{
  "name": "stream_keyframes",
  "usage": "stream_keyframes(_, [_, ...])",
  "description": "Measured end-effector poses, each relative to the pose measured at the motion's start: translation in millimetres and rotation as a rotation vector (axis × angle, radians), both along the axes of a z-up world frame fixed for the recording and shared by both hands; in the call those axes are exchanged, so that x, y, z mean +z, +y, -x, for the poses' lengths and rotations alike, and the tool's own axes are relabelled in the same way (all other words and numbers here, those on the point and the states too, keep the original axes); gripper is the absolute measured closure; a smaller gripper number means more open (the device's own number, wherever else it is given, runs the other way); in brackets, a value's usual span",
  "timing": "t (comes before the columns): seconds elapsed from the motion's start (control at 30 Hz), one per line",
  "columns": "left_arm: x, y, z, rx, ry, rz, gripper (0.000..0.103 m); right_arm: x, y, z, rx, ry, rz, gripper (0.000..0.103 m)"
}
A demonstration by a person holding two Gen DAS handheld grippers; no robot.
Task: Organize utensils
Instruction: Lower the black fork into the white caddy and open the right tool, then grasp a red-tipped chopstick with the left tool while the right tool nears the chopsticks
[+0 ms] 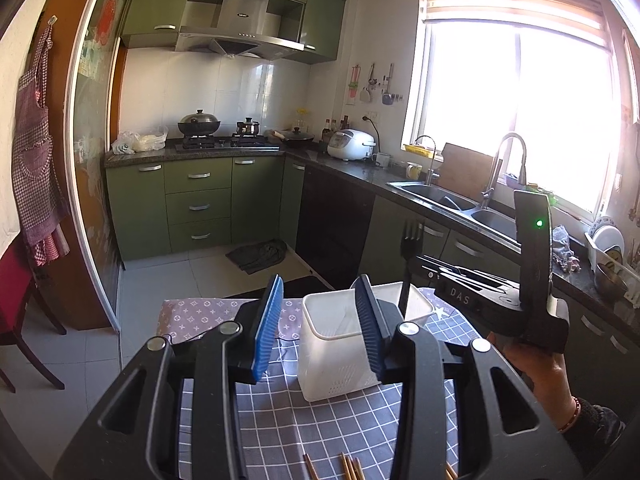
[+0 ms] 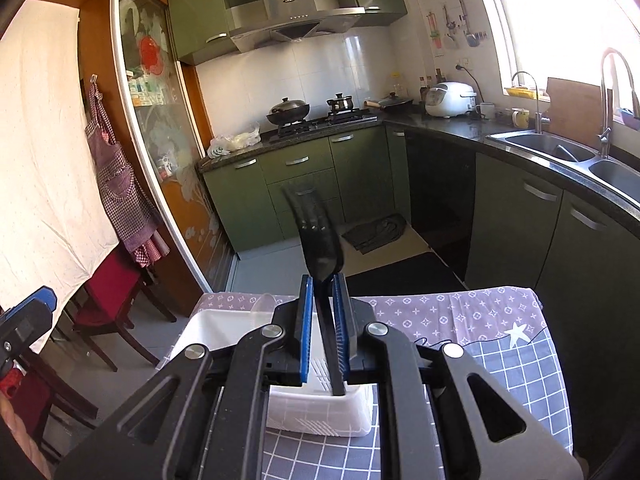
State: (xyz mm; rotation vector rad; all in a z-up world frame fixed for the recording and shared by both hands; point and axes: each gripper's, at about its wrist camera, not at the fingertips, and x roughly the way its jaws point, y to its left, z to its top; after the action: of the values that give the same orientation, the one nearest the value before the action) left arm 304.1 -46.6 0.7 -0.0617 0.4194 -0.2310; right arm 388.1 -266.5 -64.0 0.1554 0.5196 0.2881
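Observation:
A white perforated utensil basket (image 1: 336, 364) stands on the checked tablecloth, with a second white bin (image 1: 416, 304) behind it. My left gripper (image 1: 320, 300) is open and empty, its blue pads either side of the basket's near end. My right gripper (image 2: 323, 292) is shut on a black plastic fork (image 2: 320, 232), tines up, handle end down over the white basket (image 2: 320, 412). In the left wrist view the fork (image 1: 410, 256) stands upright over the rear bin, held by the right gripper's body (image 1: 480, 288). Wooden chopsticks (image 1: 348, 466) lie on the cloth at the near edge.
The table carries a grey checked cloth (image 1: 280, 412) over a purple patterned one (image 2: 440, 308). Red chairs (image 2: 108, 300) stand left of the table. Kitchen counters, the sink (image 1: 448, 196) and the stove lie beyond.

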Motion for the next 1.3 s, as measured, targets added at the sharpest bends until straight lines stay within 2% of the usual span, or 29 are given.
stream_keyframes(0.17, [1,-4,8,-0.005,0.005,-0.023,0.067,8,-8,22,0.012,-0.009,-0.006,0.09])
stream_keyframes(0.23, [-2,-4,12,0.002,0.017,-0.031,0.063,16,-13,36,0.021,-0.008,-0.014,0.083])
stream_keyframes(0.3, [-9,-2,15,0.014,0.054,-0.035,0.063,21,-19,53,0.032,0.003,-0.012,0.082])
stream_keyframes(0.4, [-30,0,15,0.035,0.175,-0.05,0.063,18,-30,77,0.042,0.058,0.029,0.081])
stream_keyframes(0.47, [-51,3,12,0.03,0.297,-0.05,0.063,9,-33,90,0.062,0.122,0.061,0.075])
stream_keyframes(0.57, [-88,8,8,0.025,0.486,-0.031,0.064,-12,-43,106,0.077,0.2,0.095,0.075])
stream_keyframes(0.63, [-110,10,7,0.02,0.579,-0.028,0.064,-27,-46,115,0.077,0.238,0.116,0.075])
stream_keyframes(0.77, [-141,4,7,0.014,0.66,-0.064,0.067,-52,-51,123,0.083,0.318,0.139,0.075])
stream_keyframes(0.9, [-165,-12,-1,-0.014,0.765,-0.06,0.081,-70,-55,130,0.091,0.364,0.15,0.074])
stream_keyframes(0.97, [-173,-18,-4,-0.011,0.797,-0.068,0.082,-74,-55,132,0.094,0.373,0.152,0.069])
stream_keyframes(1.17, [-184,-29,-10,0.01,0.835,-0.111,0.082,-76,-54,135,0.108,0.386,0.162,0.069])
stream_keyframes(1.3, [-191,-33,-12,0.016,0.859,-0.134,0.082,-78,-52,133,0.113,0.395,0.16,0.065])
